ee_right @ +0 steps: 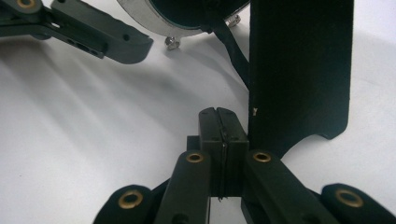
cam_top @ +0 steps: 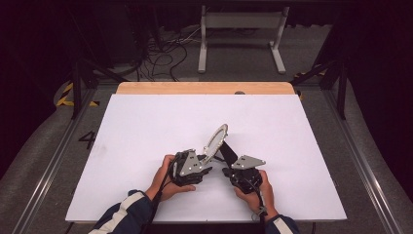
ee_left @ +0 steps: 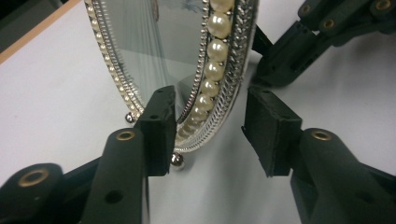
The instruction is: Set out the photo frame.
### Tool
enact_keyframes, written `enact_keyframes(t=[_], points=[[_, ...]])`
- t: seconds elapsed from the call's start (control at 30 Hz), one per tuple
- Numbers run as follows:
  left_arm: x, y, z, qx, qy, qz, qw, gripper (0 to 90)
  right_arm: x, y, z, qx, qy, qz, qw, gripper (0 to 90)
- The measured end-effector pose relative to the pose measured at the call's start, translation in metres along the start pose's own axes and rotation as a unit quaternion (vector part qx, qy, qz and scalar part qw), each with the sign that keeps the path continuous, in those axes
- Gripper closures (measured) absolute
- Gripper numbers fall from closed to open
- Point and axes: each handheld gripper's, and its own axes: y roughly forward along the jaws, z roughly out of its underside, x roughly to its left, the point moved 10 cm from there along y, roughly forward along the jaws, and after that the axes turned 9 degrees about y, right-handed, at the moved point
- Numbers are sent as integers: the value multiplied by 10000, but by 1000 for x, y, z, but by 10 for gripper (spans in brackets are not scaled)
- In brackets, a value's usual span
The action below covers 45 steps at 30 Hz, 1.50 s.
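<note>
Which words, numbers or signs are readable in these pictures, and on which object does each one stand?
"4": painted in dark strokes on the grey floor left of the table.
Yellow-black hazard stripes on that floor: a marking, no words.
Oval mirror: no text.

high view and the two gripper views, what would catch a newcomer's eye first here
The eye goes first to the oval mirror with its pearl-and-silver rim, standing tilted near the middle of the white table on small ball feet. The left gripper has its jaws open either side of the mirror's lower rim, one pad close against the glass side. The right gripper is shut beside the mirror's black back stand.
</note>
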Motion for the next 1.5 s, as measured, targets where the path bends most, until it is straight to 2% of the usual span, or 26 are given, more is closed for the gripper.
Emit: enact_keyframes(t=[0.13, 0.17, 0.3, 0.5, 0.67, 0.97, 1.03, 1.13, 1.4, 1.5], points=[[6, 5, -1, -187, -248, 12, 9995, 543, 0, 1, 0, -6, 12, 3, 10000, 900], [7, 5, -1, -230, -262, 17, 9994, 575, 0, 1, 0, -1, 4, -1, 10000, 900], [9, 4, -2, -227, -124, -93, 9996, 614, 0, 2, 0, -14, 14, 27, 10000, 900], [8, -3, -3, -273, -40, -65, 9996, 687, -1, 2, 1, 16, 26, 73, 10000, 900], [3, -4, -1, -96, 184, -146, 9997, 688, -3, 2, 3, 81, 39, 110, 9999, 900], [-6, -6, -6, -108, 259, -119, 9995, 692, -10, -1, 4, 114, 131, 142, 9997, 900], [-8, -6, -9, -134, 357, -105, 9992, 699, -12, -1, 4, 116, 151, 152, 9997, 900], [-11, -5, -10, -156, 305, -56, 9994, 693, -17, -2, 4, 105, 240, 111, 9996, 900], [-14, -2, -14, -187, 264, -12, 9995, 685, -26, -4, 4, 103, 219, 160, 9996, 900], [-15, -1, -14, -179, 191, -29, 9997, 683, -29, -4, 3, 93, 202, 188, 9996, 900]])
